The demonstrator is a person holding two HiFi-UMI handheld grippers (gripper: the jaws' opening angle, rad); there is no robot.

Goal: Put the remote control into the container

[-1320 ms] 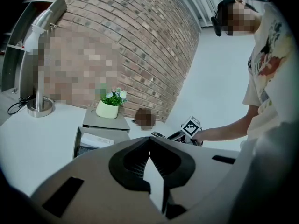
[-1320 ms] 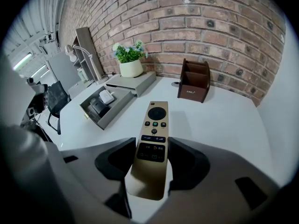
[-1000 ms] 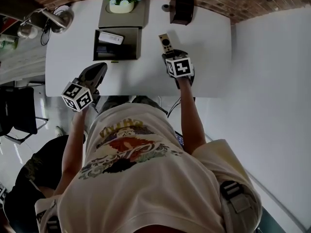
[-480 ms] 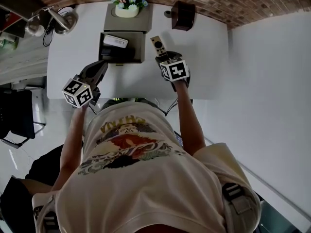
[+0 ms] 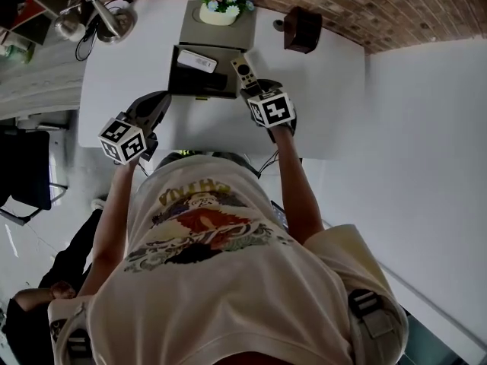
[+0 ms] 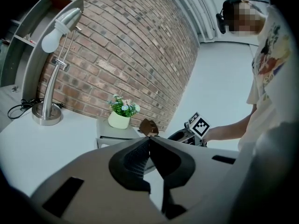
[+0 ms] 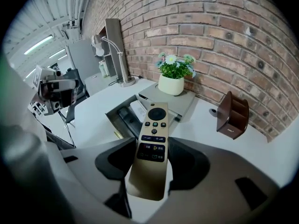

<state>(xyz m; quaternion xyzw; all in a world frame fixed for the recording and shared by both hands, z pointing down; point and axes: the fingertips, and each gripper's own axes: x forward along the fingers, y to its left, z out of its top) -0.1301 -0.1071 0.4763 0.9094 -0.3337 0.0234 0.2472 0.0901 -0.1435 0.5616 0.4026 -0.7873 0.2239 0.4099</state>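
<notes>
We see the white table carrying the dark open container. Off the container's near left corner, apart from it, our left gripper has its jaws pressed together with nothing between them. Just beside the container's right edge, our right gripper stands fairly wide, clamped on the gold remote control, whose button end shows at the container's right rim. A white remote lies inside the container.

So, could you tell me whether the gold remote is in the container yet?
Out: the right gripper holds the gold remote above the table, at the container's edge.
</notes>
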